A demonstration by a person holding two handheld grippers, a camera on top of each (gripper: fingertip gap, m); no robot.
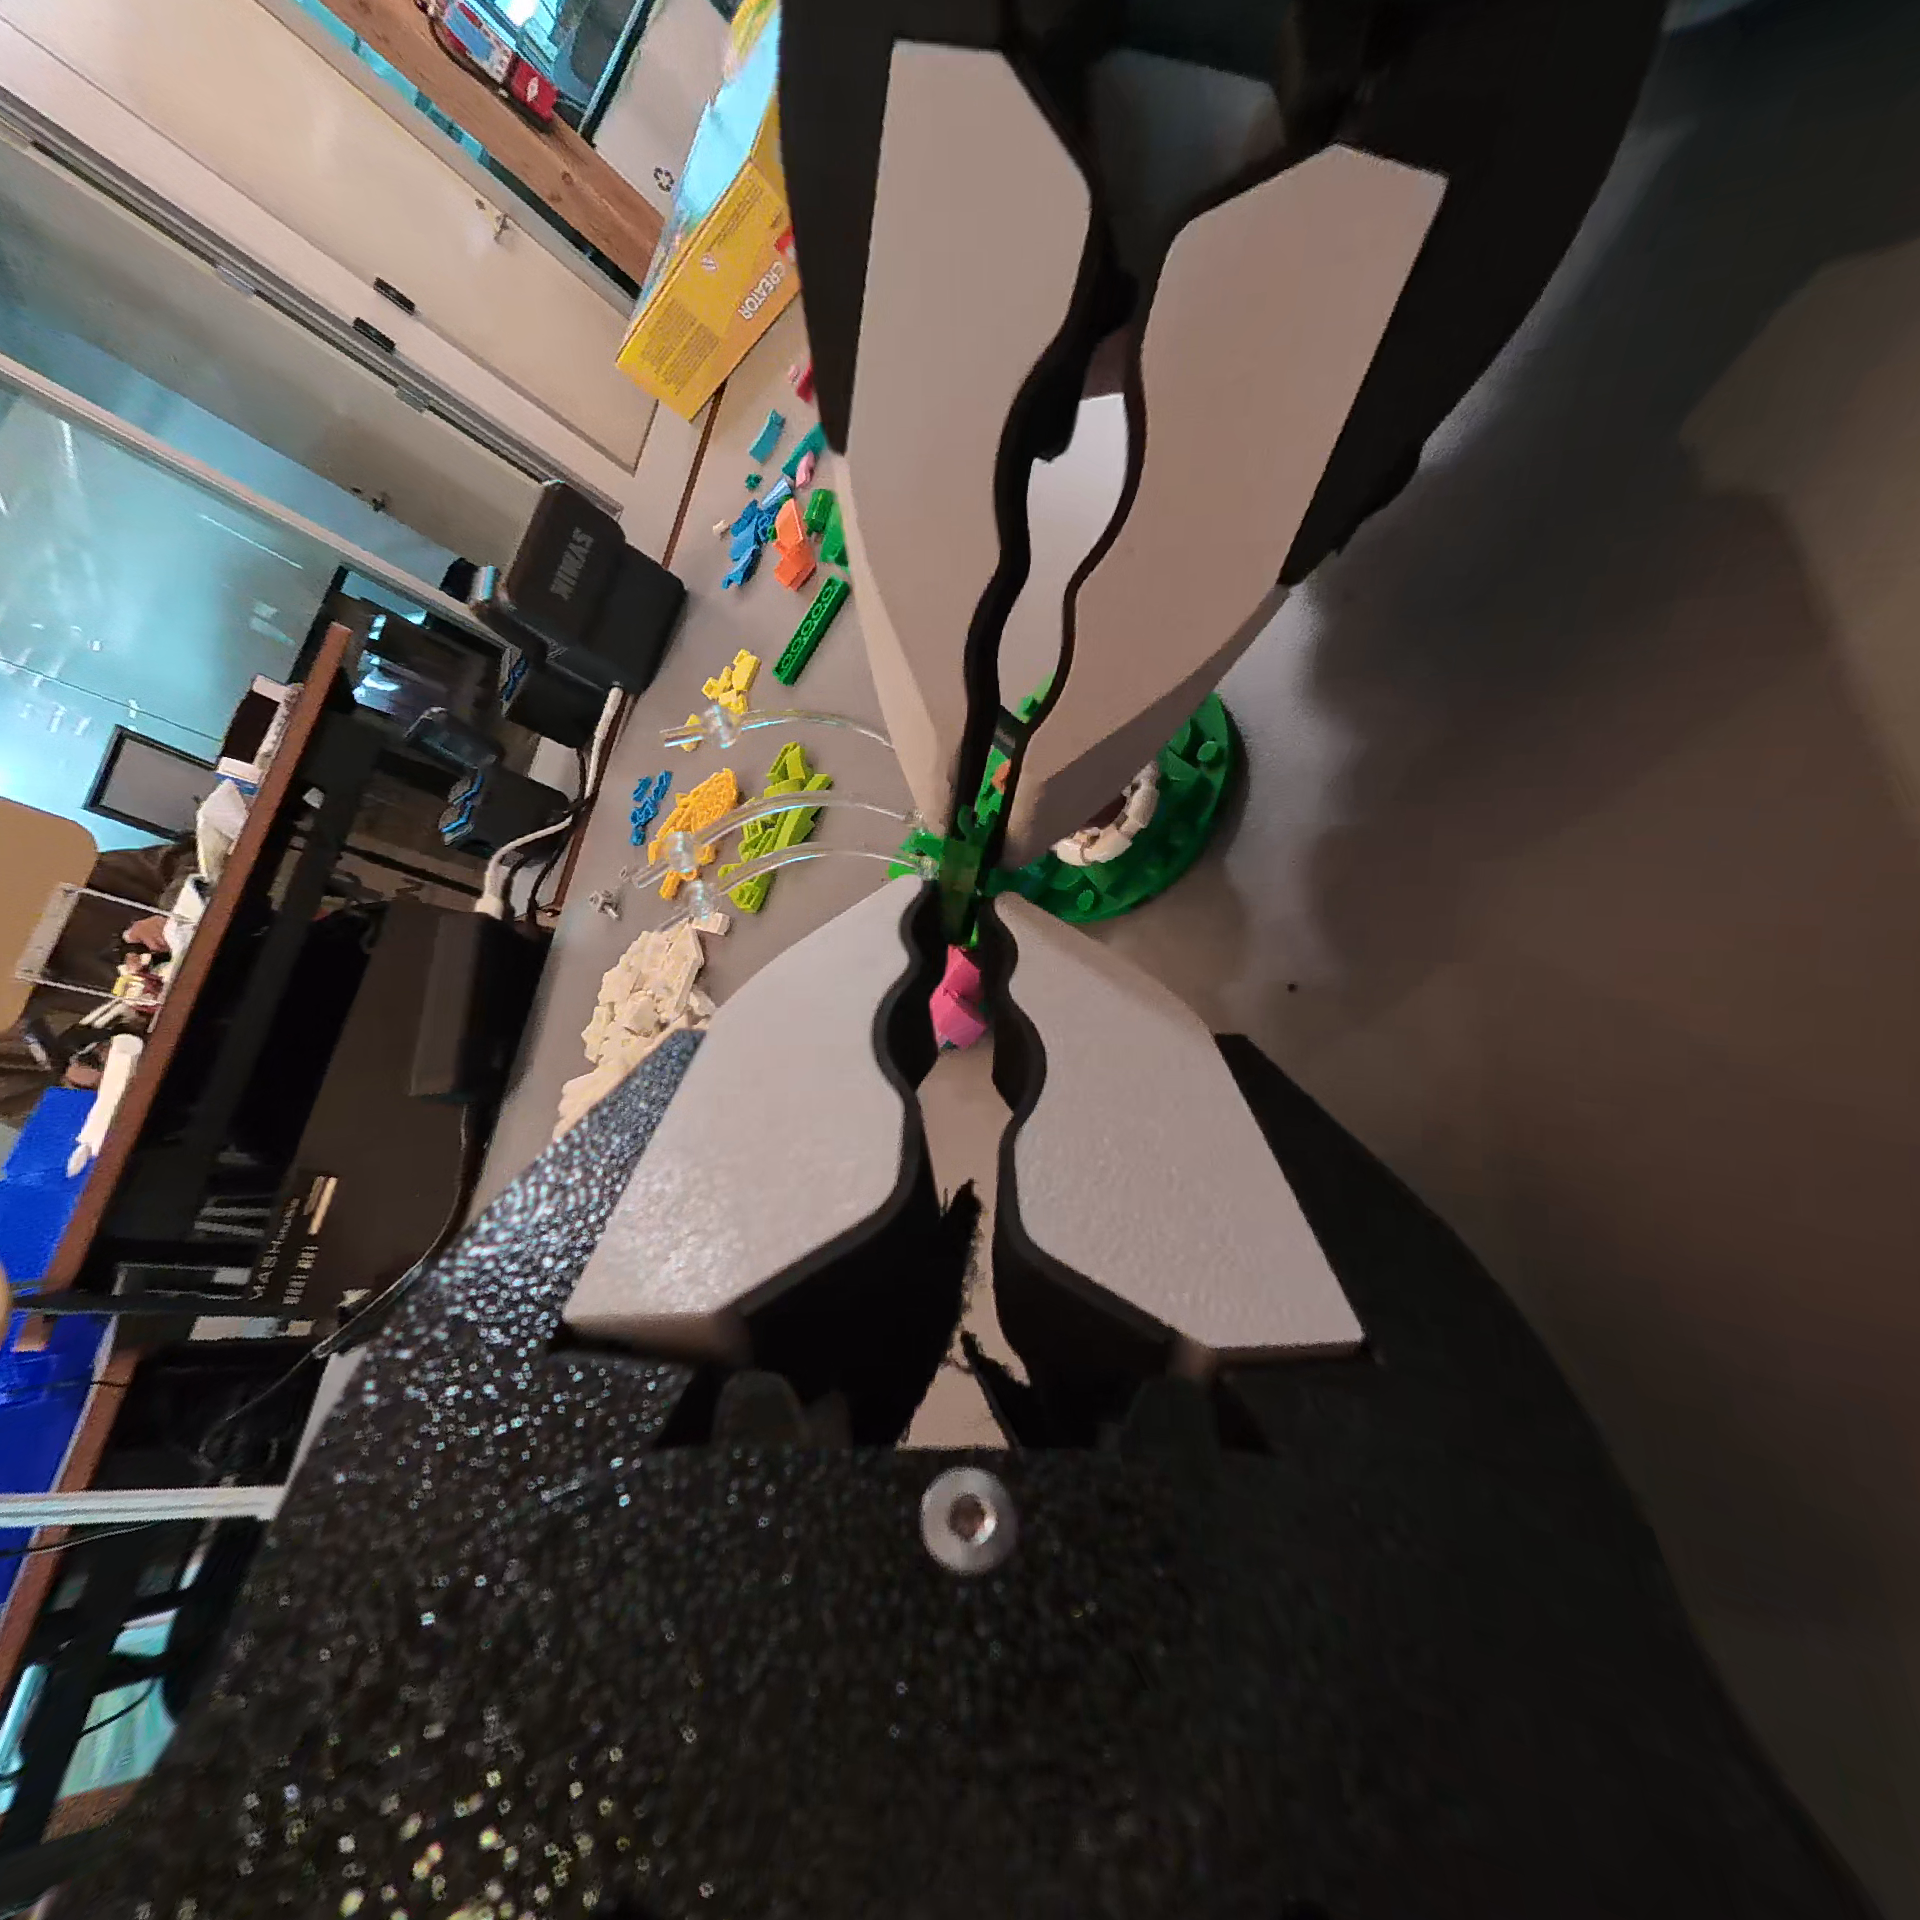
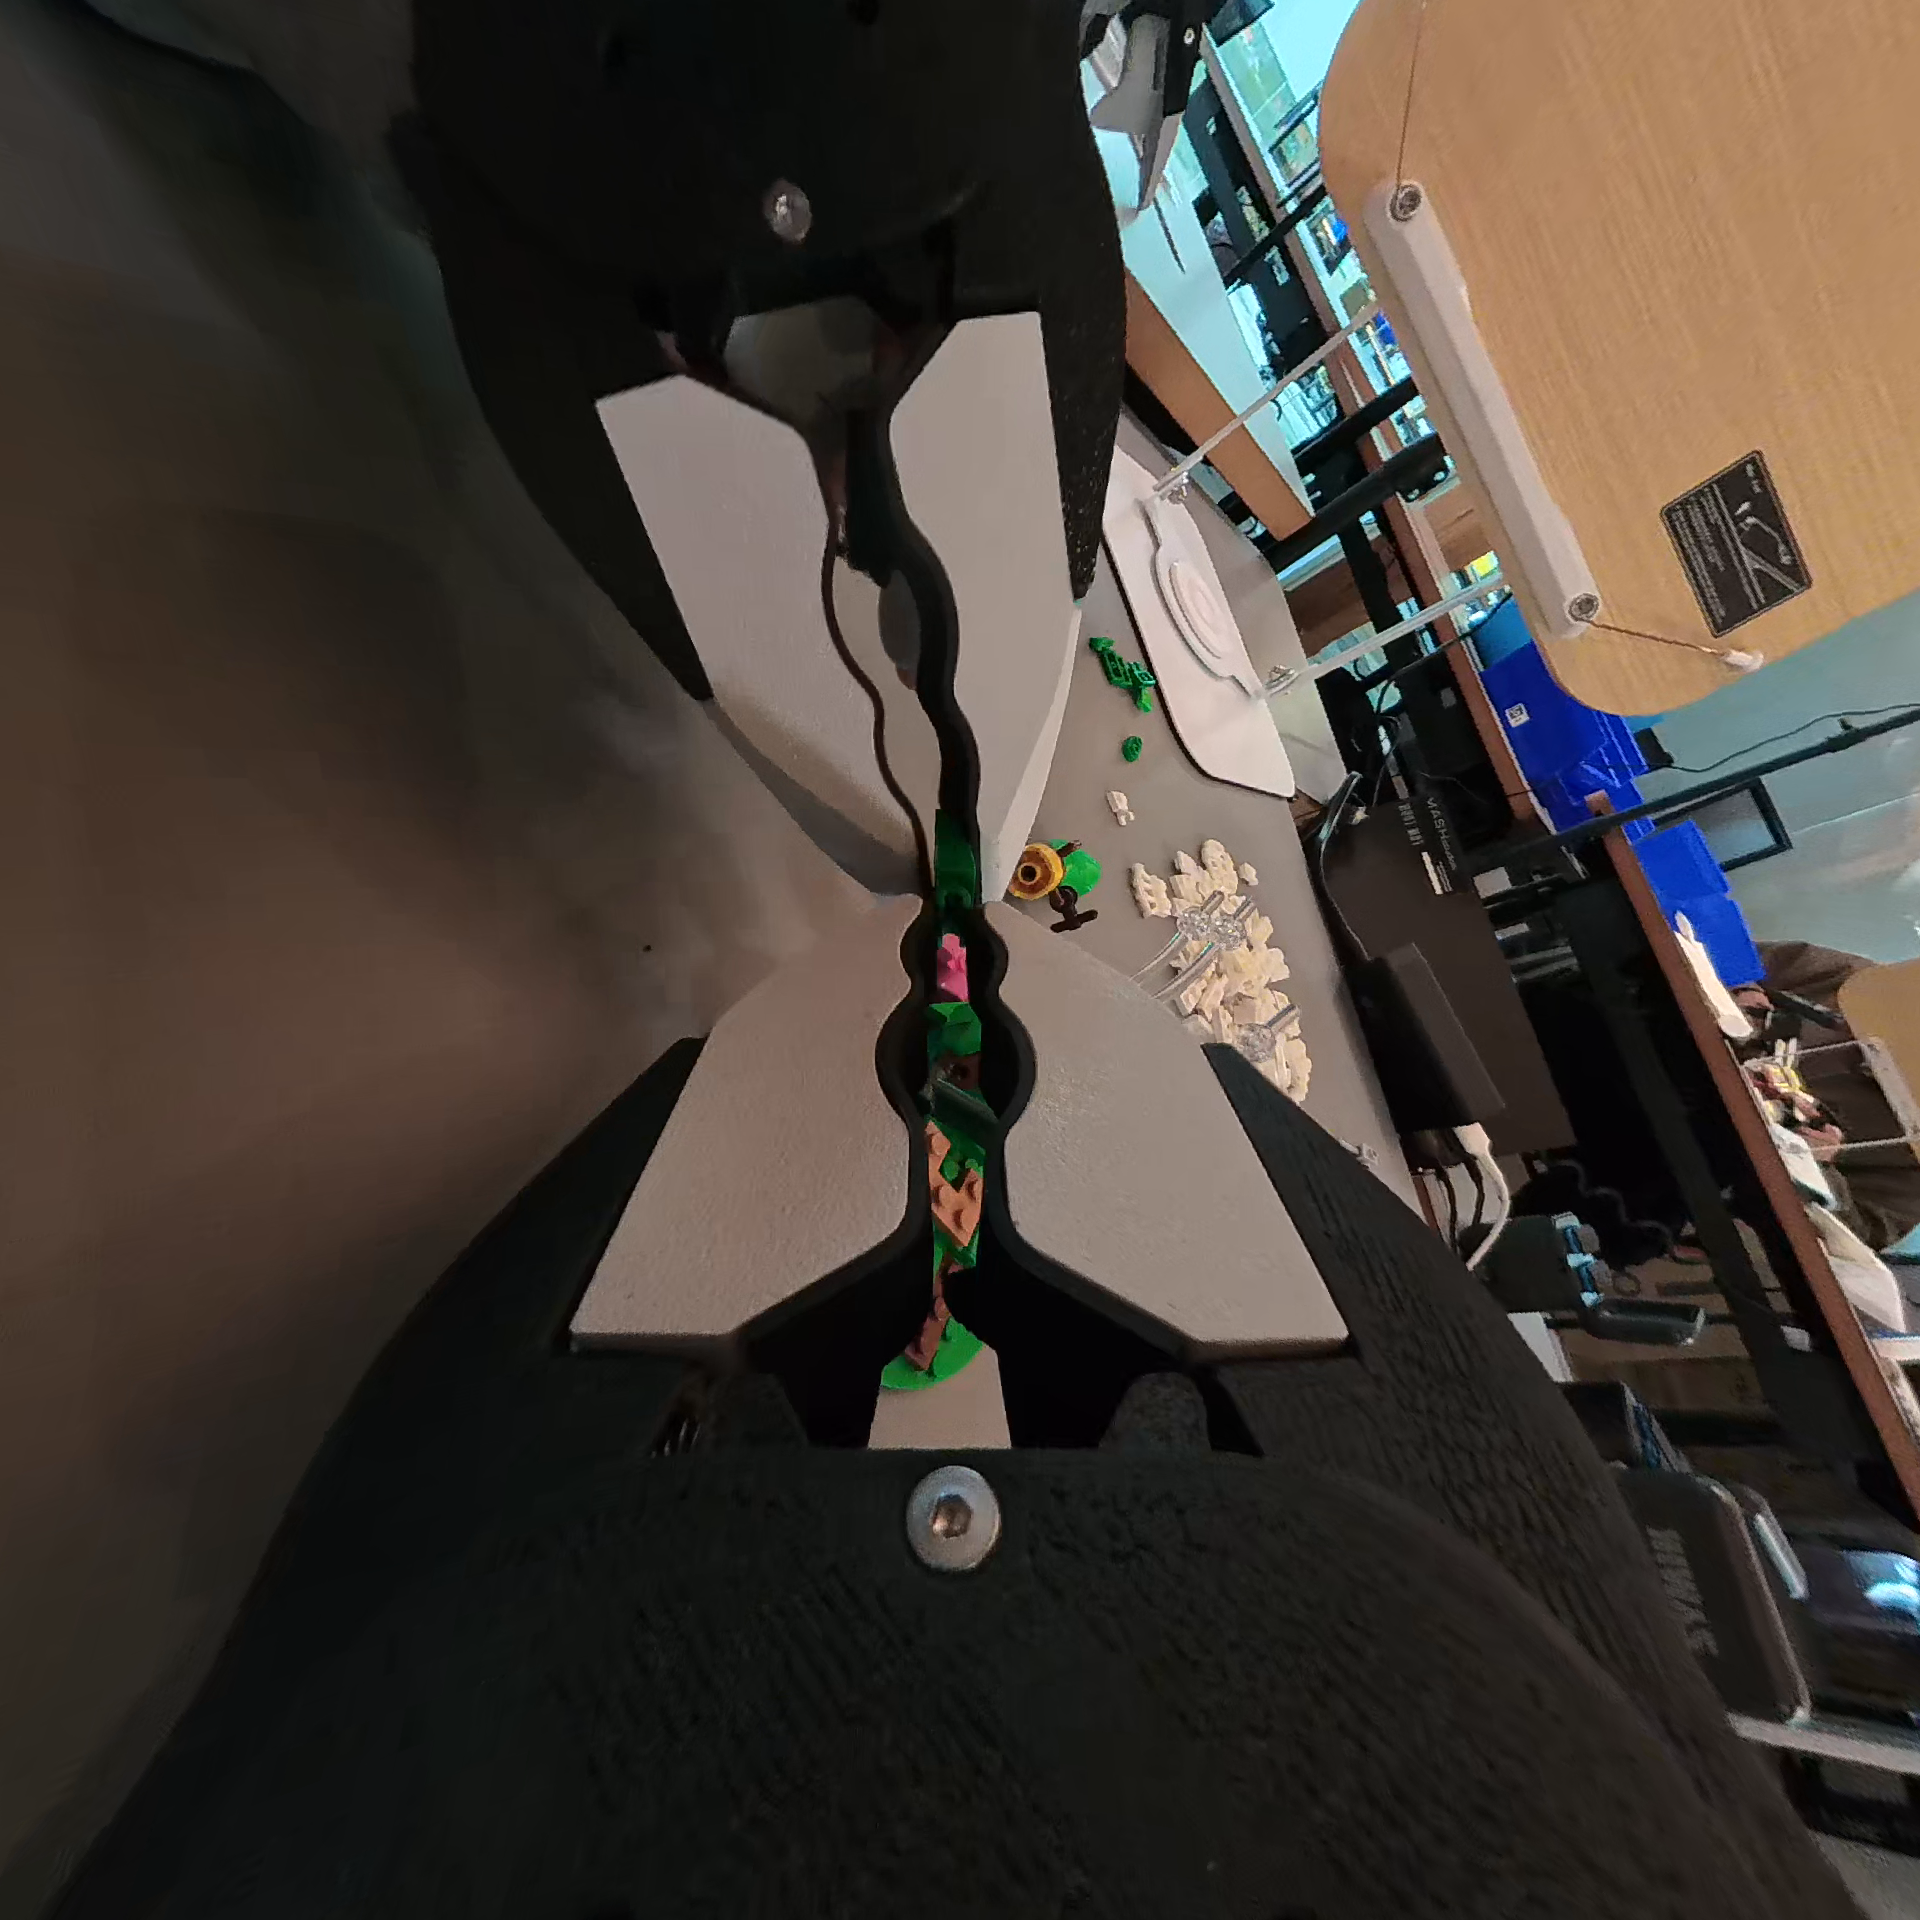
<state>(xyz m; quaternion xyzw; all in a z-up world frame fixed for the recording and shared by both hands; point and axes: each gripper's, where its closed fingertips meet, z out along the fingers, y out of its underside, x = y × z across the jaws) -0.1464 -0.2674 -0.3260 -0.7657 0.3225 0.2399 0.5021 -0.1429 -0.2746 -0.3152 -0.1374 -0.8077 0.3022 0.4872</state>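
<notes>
My left gripper (image 1: 954, 920) and my right gripper (image 2: 951, 920) meet tip to tip above the grey table. Both are shut on a small green plant piece (image 1: 951, 878), which also shows in the right wrist view (image 2: 954, 854). In the left wrist view the right gripper (image 1: 982, 821) comes down from the top. A pink piece (image 1: 958, 1003) (image 2: 949, 961) shows through the gap behind the fingertips. Under them stands a round green base (image 1: 1174, 831) (image 2: 925, 1366) with a brown, green and white brick build. Clear curved rods (image 1: 790, 831) reach out from beside the tips.
Sorted brick piles lie on the table: white (image 1: 644, 987), lime (image 1: 779, 831), yellow (image 1: 696, 810), blue and orange (image 1: 774, 540), and a long green plate (image 1: 810, 634). A yellow box (image 1: 717, 301) stands farther off. A small yellow and green flower build (image 2: 1055, 873) and a white mat (image 2: 1195, 623) lie nearby. Both grippers' tips are close together, under 4 cm apart.
</notes>
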